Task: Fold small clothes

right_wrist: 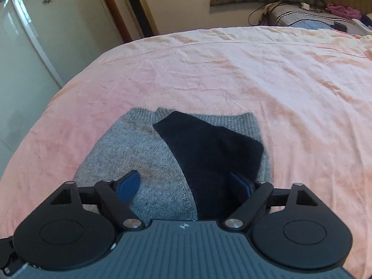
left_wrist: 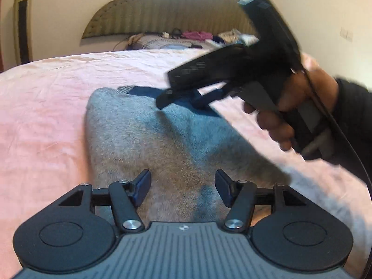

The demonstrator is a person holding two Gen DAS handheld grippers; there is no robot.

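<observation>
Grey knit with a dark navy sleeve: the sweater lies flat on the pink sheet of the bed, hem ribbing at its far edge, the sleeve folded across its right half in the right wrist view. The left gripper hangs over the grey part with its jaws apart and nothing between the blue pads; no pad presses on the knit. The right gripper is likewise released, jaws wide, one pad over the grey and the other over the navy sleeve, clear of the cloth as far as the view shows. In the left wrist view that right gripper appears blurred above the far end of the sweater, held by a hand in a dark cuff, with a black cable trailing from it. At the head of the bed, before the ribbed headboard, a loose heap of clothes, cables and a pillow lies well apart from the sweater; no basket or box holds them.
</observation>
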